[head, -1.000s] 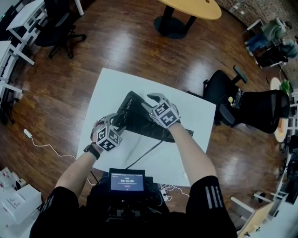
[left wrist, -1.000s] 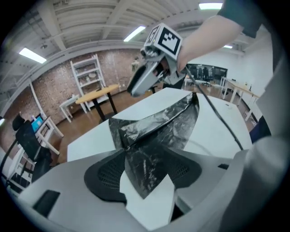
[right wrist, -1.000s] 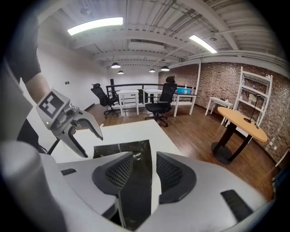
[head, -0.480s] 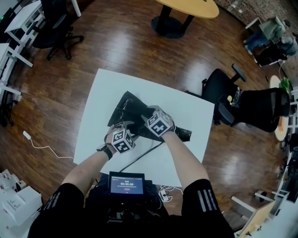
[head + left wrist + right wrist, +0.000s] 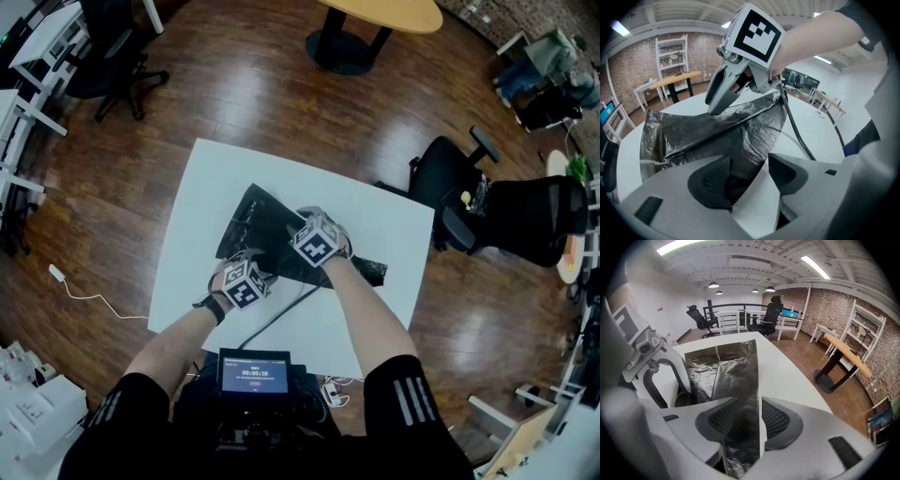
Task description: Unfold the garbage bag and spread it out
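From above, the black bag lies partly folded on the white table, toward its middle, with a narrow strip trailing off to my right. My left tongs sit at the bag's near edge and my right tongs are over its middle, the two close together. A dark cable runs from under the bag toward me. Looking along my left tongs, the jaws stand apart; a corner of the bag reaches in by the left pad, with bare table showing across the rest of the gap. My right tongs come down onto a raised fold of the bag just ahead, and the cable passes beside them. Looking along my right tongs, the jaws are moderately wide and straddle a flat strip of the bag, which runs between the pads without being pinched. My left tongs show at the left, at the bag's crinkled edge.
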The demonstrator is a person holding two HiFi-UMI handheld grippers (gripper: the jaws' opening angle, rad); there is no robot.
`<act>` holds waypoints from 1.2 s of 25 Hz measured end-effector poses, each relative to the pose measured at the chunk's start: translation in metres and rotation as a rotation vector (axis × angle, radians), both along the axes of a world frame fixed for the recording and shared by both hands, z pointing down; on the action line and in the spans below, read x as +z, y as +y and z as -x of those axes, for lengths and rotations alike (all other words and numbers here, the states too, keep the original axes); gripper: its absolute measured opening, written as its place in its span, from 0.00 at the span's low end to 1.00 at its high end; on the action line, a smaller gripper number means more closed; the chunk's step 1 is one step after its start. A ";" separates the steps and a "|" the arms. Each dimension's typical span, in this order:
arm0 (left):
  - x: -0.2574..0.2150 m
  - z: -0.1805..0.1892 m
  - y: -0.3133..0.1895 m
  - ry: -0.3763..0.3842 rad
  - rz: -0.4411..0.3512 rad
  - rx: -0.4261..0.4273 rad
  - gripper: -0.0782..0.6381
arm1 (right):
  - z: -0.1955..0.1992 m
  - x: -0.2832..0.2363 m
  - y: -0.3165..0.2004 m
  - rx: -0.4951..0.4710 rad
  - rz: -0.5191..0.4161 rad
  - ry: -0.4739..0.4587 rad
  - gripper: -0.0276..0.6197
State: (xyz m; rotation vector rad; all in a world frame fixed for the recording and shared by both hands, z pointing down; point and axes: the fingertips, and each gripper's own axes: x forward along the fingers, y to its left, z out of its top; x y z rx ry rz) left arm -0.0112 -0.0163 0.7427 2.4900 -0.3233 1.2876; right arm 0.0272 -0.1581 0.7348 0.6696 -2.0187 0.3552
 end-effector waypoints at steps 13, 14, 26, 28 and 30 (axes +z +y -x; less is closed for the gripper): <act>-0.002 0.005 0.004 0.000 0.004 0.006 0.47 | -0.006 0.010 -0.036 -0.028 -0.017 0.064 0.33; -0.002 0.005 0.004 0.002 0.005 0.004 0.47 | -0.006 0.009 -0.040 -0.030 -0.025 0.068 0.33; -0.002 0.013 0.006 -0.002 0.010 0.000 0.47 | -0.005 0.002 -0.057 0.006 -0.029 0.015 0.33; -0.003 0.013 0.005 -0.004 0.004 0.000 0.47 | -0.001 -0.015 -0.060 0.021 -0.060 -0.030 0.33; -0.007 0.014 0.004 0.000 -0.006 0.001 0.47 | 0.001 -0.031 -0.058 0.024 -0.081 -0.063 0.33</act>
